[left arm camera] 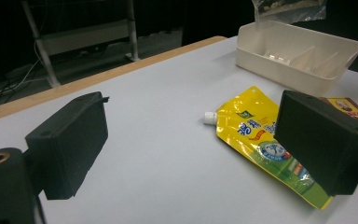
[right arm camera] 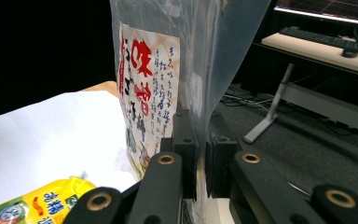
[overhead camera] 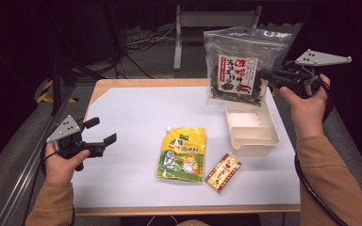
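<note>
1. Left hand-held gripper point(overhead camera: 104, 131), gripped in the left hand point(overhead camera: 63, 162), hovers low with jaws spread wide apart.
2. Right hand-held gripper point(overhead camera: 265, 75), in the raised right hand point(overhead camera: 306, 101), has jaws pinched together.

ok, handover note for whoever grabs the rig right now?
Right gripper: shut on the edge of the clear bag, holding it upright in the air over the far end of the tray.
Left gripper: open, holding nothing, at the table's left side.
Yellow pouch and small box lie flat on the table, near the tray, untouched.
Done: bag picked up. The tray holds nothing yet.
Left, probably: lower the bag into the tray and release, then likely the pouch and box.
</note>
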`<act>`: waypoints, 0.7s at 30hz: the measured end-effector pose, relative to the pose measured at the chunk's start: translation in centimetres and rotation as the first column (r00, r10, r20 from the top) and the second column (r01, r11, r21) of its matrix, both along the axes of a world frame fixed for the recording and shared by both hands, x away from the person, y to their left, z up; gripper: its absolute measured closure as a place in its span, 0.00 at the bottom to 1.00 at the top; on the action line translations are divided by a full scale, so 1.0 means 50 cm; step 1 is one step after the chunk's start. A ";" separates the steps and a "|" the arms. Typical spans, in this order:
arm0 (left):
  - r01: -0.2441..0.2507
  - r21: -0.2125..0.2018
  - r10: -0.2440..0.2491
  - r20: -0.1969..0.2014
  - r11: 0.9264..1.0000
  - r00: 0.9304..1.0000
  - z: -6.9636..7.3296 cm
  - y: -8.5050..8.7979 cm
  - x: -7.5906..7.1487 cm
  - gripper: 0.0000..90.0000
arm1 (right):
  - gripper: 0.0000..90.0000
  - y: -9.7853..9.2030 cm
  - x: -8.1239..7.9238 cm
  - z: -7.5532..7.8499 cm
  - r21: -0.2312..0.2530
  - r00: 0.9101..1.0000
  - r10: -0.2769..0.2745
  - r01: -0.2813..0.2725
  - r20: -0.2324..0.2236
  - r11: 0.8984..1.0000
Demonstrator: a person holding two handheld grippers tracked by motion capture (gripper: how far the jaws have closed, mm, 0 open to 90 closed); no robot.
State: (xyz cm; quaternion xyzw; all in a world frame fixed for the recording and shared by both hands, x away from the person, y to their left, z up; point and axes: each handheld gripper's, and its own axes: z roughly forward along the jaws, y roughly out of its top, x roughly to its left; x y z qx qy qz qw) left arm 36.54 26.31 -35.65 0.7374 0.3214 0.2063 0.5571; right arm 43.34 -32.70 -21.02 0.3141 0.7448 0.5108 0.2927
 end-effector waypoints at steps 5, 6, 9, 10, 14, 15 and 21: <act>-0.021 -0.008 0.021 0.011 1.000 1.000 -0.005 -0.003 -0.003 0.12 | 0.95 -0.020 0.006 -0.013 0.008 0.999 -0.027 0.027 0.016 1.000; -0.026 -0.005 0.026 0.016 1.000 1.000 -0.007 -0.004 -0.004 0.12 | 0.95 -0.024 0.007 -0.016 0.011 0.999 -0.035 0.035 0.014 0.999; -0.022 0.003 0.022 0.019 1.000 1.000 -0.010 -0.009 -0.003 0.12 | 0.95 -0.033 0.010 -0.027 0.015 0.999 -0.052 0.052 0.012 0.999; -0.022 0.006 0.022 0.016 1.000 1.000 -0.011 -0.011 -0.003 0.12 | 0.95 -0.035 0.011 -0.030 0.014 0.998 -0.058 0.058 0.014 0.998; -0.017 0.006 0.017 0.010 1.000 1.000 -0.013 -0.014 -0.001 0.12 | 0.95 -0.048 0.016 -0.043 0.026 0.997 -0.078 0.078 0.009 0.997; -0.015 0.008 0.015 0.010 1.000 1.000 -0.014 -0.014 0.000 0.12 | 0.95 -0.051 0.017 -0.047 0.030 0.997 -0.083 0.082 0.008 0.996; 0.024 0.012 -0.024 -0.001 1.000 1.000 -0.017 -0.013 0.009 0.10 | 0.95 -0.073 0.026 -0.073 0.028 0.992 -0.123 0.123 -0.009 0.992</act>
